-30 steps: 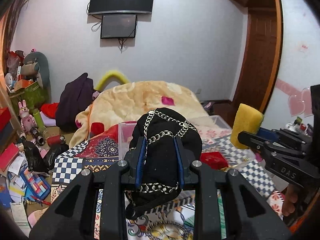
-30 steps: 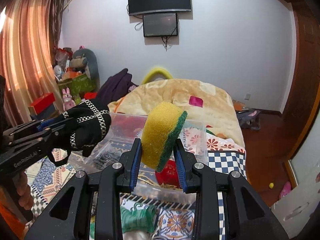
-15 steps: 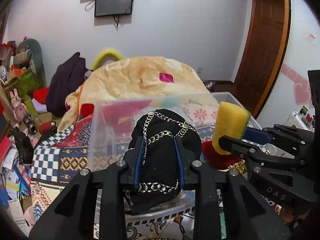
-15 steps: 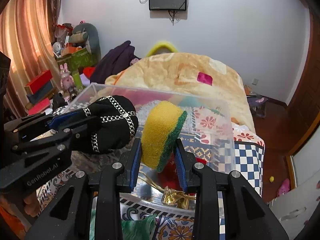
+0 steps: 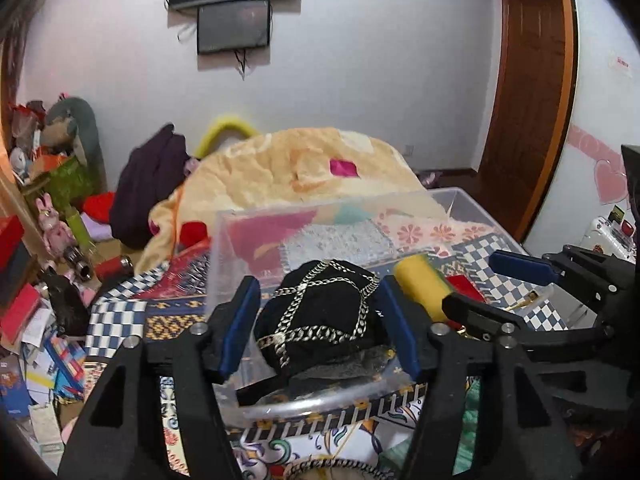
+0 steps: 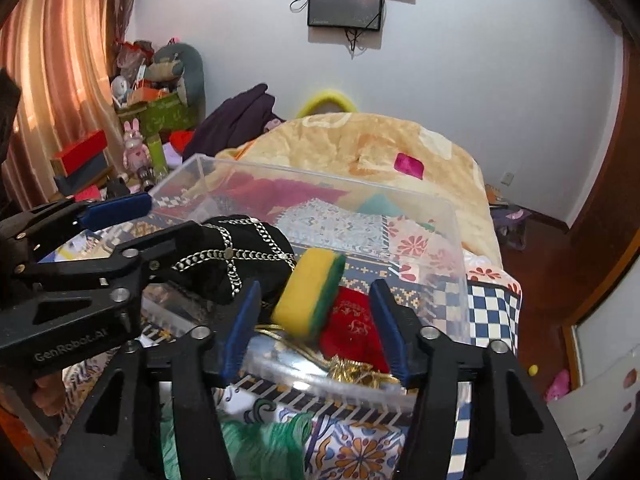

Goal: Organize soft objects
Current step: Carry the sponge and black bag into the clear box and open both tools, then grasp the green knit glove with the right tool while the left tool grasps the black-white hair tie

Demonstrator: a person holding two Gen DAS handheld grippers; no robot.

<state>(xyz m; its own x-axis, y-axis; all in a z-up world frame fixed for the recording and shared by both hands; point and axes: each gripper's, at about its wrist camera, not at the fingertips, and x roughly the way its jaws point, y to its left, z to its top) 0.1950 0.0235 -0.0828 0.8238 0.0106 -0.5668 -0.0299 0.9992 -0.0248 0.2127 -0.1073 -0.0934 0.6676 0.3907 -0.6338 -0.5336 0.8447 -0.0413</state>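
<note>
A clear plastic bin (image 5: 280, 220) (image 6: 448, 240) stands on the patterned bed cover. A black soft pouch with silver chains (image 5: 320, 320) (image 6: 240, 256) lies inside it, between the spread fingers of my left gripper (image 5: 320, 328), which is open and not touching it. A yellow and green sponge (image 6: 310, 292) (image 5: 420, 284) sits tilted in the bin between the spread fingers of my right gripper (image 6: 316, 328), also open. A red pouch (image 6: 352, 328) and gold items lie beside the sponge.
A beige blanket (image 5: 312, 168) is heaped behind the bin. Green fabric (image 6: 256, 440) lies in front of the bin. Boxes, toys and papers (image 5: 40, 280) clutter the floor at left. A wooden door (image 5: 528, 100) stands at right.
Both grippers have opened over the bin. The black pouch and the sponge have dropped out of the fingers into the bin.
</note>
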